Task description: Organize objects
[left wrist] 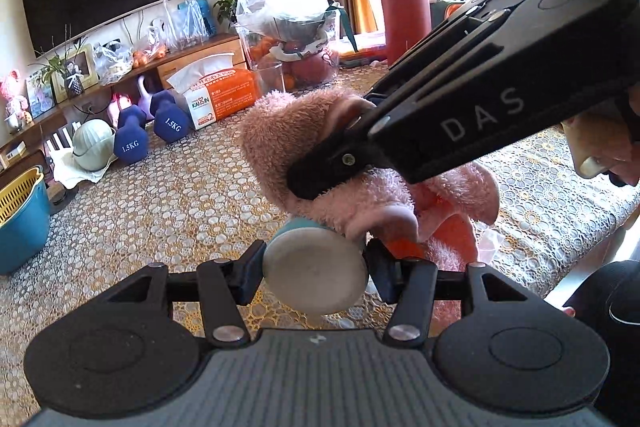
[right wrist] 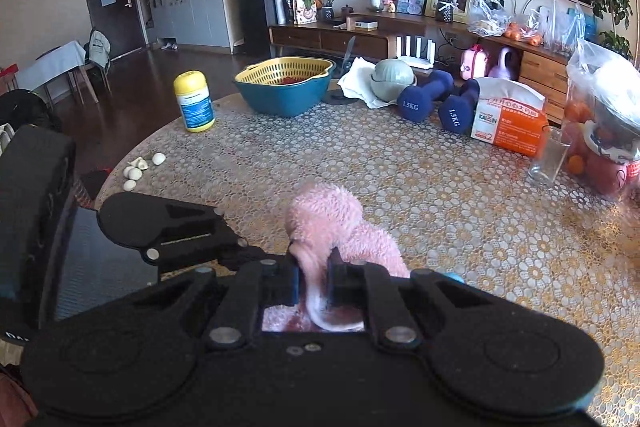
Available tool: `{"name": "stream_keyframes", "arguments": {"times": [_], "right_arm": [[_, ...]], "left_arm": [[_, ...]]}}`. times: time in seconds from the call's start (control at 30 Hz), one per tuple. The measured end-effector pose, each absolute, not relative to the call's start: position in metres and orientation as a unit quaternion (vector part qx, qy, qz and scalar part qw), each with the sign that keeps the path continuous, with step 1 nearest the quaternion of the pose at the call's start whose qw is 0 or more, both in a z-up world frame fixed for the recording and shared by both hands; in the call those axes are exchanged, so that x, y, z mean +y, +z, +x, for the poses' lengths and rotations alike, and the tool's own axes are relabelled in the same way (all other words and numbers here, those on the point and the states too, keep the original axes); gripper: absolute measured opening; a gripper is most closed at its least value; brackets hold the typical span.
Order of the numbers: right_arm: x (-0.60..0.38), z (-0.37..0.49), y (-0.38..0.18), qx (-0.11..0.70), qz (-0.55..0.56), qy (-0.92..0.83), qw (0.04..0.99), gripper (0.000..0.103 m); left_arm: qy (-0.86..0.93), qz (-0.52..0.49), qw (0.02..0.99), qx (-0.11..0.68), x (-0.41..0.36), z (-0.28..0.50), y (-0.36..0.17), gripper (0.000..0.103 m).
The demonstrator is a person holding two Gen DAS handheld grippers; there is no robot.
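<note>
1. The pink fluffy cloth (left wrist: 320,131) is draped over a teal cup (left wrist: 316,277) with a pale base (lying sideways), above the lace-patterned table (left wrist: 180,199);
2. The left gripper (left wrist: 316,277) is clenched on the cup's sides; the right gripper (right wrist: 313,277) pinches a fold of the cloth;
3. Behind stand two blue dumbbells (left wrist: 150,131), a tissue box (left wrist: 218,91), and a blue basin with a yellow strainer (right wrist: 285,87).

Towel (right wrist: 340,223) draped over a cup (left wrist: 316,275) near the table's (right wrist: 440,211) front edge, dumbbells (right wrist: 440,103) behind it, tissue box (right wrist: 508,123) to their right, basin (right wrist: 284,91) to their left, bottle (right wrist: 194,101) further left.
</note>
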State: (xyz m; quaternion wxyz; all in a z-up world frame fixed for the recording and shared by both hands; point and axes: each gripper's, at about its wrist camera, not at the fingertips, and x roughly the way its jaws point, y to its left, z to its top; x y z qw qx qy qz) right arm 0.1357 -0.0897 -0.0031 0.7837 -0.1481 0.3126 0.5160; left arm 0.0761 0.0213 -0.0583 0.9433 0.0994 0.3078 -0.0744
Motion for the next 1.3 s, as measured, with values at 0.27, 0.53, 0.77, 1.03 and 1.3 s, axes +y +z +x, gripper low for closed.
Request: {"name": "stream_keyframes", "arguments": {"times": [0.27,0.53,0.77,1.03,1.3], "right_arm": [[-0.091,0.188,-0.029,0.341,-0.155,0.459,0.806,0.011],[-0.109,0.208,-0.057,0.368,-0.14,0.415,0.82,0.012],[-0.138,0.216,-0.08,0.388,-0.106,0.351,0.846,0.013],[-0.156,0.209,-0.07,0.377,-0.053,0.333,0.863,0.025],[-0.171,0.178,-0.047,0.356,-0.05,0.332,0.872,0.043]], "left_arm": [[-0.087,0.096,0.935,0.329,0.039,0.095,-0.072,0.054],[-0.093,0.06,0.933,0.342,0.052,0.101,-0.084,0.054],[-0.088,0.035,0.93,0.356,0.056,0.099,-0.089,0.054],[-0.071,0.014,0.929,0.362,0.064,0.091,-0.092,0.063],[-0.036,-0.016,0.934,0.356,0.075,0.068,-0.082,0.076]]}}
